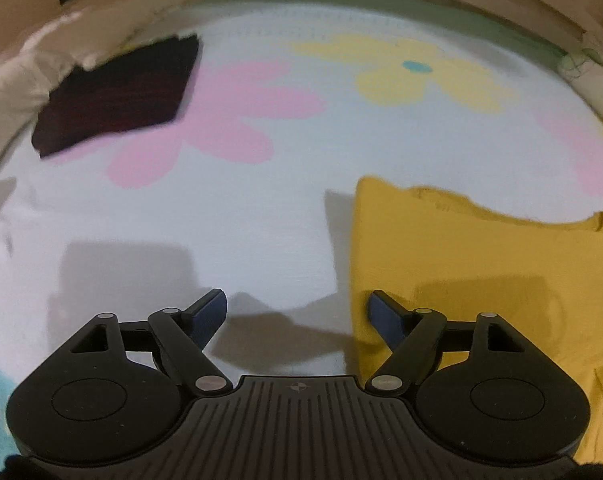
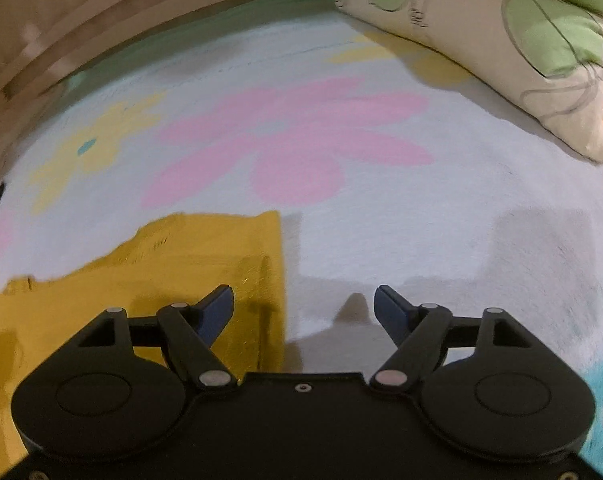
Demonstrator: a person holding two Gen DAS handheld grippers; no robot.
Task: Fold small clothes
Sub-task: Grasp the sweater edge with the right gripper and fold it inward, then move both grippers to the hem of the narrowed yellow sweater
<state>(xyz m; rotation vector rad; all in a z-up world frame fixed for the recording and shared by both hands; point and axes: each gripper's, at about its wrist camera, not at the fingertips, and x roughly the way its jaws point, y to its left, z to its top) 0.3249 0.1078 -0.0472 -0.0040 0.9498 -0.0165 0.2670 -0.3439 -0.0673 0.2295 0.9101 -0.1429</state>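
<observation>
A mustard-yellow garment (image 1: 481, 264) lies flat on the flowered bed sheet (image 1: 261, 208), filling the right half of the left wrist view. My left gripper (image 1: 297, 312) hovers open over its left edge, right finger above the cloth, left finger above bare sheet, nothing between them. In the right wrist view the same yellow garment (image 2: 161, 276) lies at lower left. My right gripper (image 2: 303, 308) is open above its right edge, with its left finger over the cloth and nothing pinched. A folded dark maroon garment (image 1: 117, 96) rests at the far left.
A cream pillow with green leaf print (image 2: 501, 48) lies at the far right of the bed. A wooden bed frame (image 2: 81, 32) curves along the far side. White bedding (image 1: 17, 76) is bunched beside the dark garment.
</observation>
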